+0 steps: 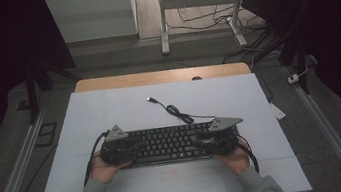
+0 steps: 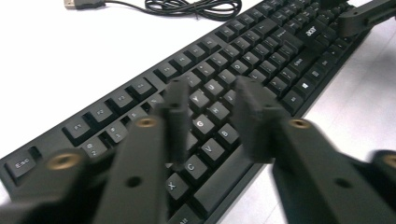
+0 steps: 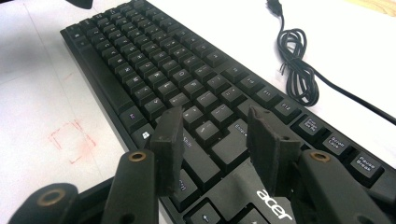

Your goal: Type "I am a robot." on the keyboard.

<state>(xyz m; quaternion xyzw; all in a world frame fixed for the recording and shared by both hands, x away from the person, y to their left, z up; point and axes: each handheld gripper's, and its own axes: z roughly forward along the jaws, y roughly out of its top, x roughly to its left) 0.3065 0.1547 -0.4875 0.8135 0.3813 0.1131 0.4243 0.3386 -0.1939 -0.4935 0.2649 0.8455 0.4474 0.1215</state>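
Hovering parted left gripper (image 2: 212,119) and right gripper (image 3: 215,144) over keyboard (image 1: 167,143) ends, gripping nothing, readying key presses

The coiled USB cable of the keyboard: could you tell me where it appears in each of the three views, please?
High view: the coiled USB cable lies on the white table just beyond the keyboard, near its middle.
Left gripper view: at the top edge, its plug at top left, beyond the keyboard's function keys.
Right gripper view: at the upper right, beside the F keys.
Shared landmark: the keyboard's acer logo.
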